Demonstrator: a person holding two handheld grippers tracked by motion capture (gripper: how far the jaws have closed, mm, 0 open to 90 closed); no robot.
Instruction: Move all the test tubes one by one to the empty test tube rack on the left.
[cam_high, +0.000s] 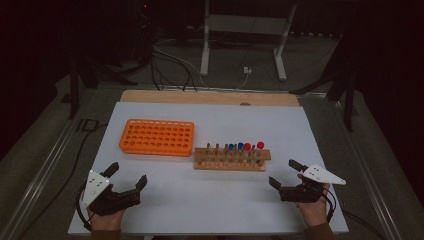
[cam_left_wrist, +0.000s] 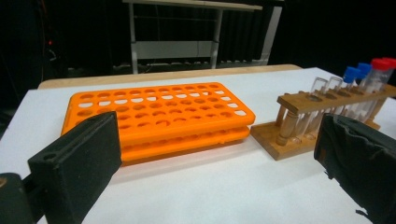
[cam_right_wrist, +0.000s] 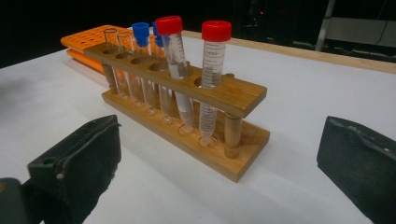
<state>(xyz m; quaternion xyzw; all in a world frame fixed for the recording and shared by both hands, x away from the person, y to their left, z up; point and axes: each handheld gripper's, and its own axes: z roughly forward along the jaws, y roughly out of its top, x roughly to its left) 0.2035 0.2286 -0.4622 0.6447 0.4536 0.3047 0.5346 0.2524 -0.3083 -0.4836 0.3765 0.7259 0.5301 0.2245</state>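
An orange plastic tube rack (cam_high: 157, 137) with many empty holes lies on the white table top (cam_high: 210, 200); it also appears in the left gripper view (cam_left_wrist: 159, 116) and far back in the right gripper view (cam_right_wrist: 88, 39). To its right stands a wooden rack (cam_high: 231, 159) (cam_left_wrist: 317, 119) (cam_right_wrist: 187, 100) with uncapped, blue-capped (cam_right_wrist: 141, 32) and red-capped (cam_right_wrist: 215, 31) tubes. My left gripper (cam_high: 127, 174) (cam_left_wrist: 215, 163) rests open at the near left, nothing between its jaws. My right gripper (cam_high: 284, 172) (cam_right_wrist: 219, 168) is open at the near right, facing the wooden rack's end.
A wooden strip (cam_high: 210, 97) borders the table's far edge. Beyond it are metal stand legs (cam_high: 242, 35) and cables (cam_high: 170, 65) on the dark floor. A person's hands hold the grippers at the near edge.
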